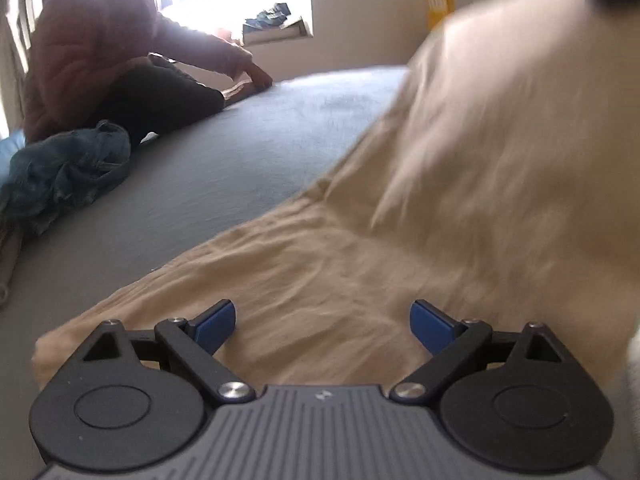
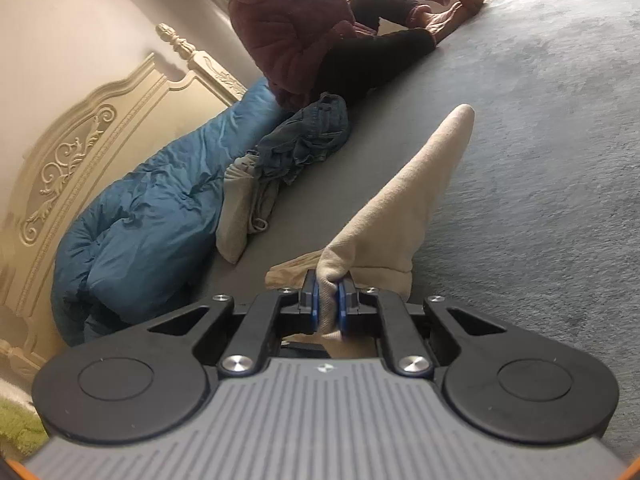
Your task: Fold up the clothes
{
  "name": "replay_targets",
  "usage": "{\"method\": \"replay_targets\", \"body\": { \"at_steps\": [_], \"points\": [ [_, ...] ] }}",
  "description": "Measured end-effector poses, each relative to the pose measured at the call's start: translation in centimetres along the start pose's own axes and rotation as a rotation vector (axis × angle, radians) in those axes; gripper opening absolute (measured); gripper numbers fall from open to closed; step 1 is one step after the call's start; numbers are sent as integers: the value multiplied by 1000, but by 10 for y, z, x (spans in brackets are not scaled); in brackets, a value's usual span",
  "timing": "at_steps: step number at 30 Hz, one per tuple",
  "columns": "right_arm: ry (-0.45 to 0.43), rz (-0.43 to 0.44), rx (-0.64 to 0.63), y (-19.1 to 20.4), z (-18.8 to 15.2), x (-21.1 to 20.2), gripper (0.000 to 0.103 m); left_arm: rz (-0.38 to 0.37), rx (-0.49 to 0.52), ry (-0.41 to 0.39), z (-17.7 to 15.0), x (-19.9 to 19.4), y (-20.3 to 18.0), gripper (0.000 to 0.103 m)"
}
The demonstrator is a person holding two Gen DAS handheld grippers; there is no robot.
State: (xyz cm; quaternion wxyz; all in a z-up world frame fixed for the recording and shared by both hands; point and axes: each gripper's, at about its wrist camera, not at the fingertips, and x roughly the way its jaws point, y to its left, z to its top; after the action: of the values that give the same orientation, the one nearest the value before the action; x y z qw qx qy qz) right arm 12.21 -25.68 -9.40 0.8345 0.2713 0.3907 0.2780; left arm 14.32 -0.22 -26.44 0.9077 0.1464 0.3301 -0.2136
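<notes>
right tool (image 2: 328, 304) pinching soft beige garment (image 2: 408, 192) | grey fuzzy bedcover (image 2: 540, 160)

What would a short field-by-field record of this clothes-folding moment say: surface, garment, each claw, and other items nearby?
surface: grey bed cover
garment: beige cloth garment, partly flat on the bed, partly lifted
left claw: open, above the flat part of the garment, holding nothing
right claw: shut on a bunched fold of the garment
nearby clothes: crumpled blue denim garment
bedding: blue quilted duvet against the cream carved headboard
other person: sitting on the bed in a pink padded jacket
</notes>
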Motion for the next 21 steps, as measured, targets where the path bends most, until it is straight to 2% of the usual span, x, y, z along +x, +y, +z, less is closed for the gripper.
{"method": "replay_targets", "body": {
  "at_steps": [6, 15, 21],
  "points": [
    [9, 11, -10, 4, -5, -2, 8, -25, -54, 66, 20, 16, 15, 97],
    [20, 16, -21, 7, -7, -1, 8, -77, -136, 260, 60, 45, 34, 98],
    [23, 19, -12, 7, -9, 2, 8, -29, -146, 223, 75, 61, 42, 100]
  ]
}}
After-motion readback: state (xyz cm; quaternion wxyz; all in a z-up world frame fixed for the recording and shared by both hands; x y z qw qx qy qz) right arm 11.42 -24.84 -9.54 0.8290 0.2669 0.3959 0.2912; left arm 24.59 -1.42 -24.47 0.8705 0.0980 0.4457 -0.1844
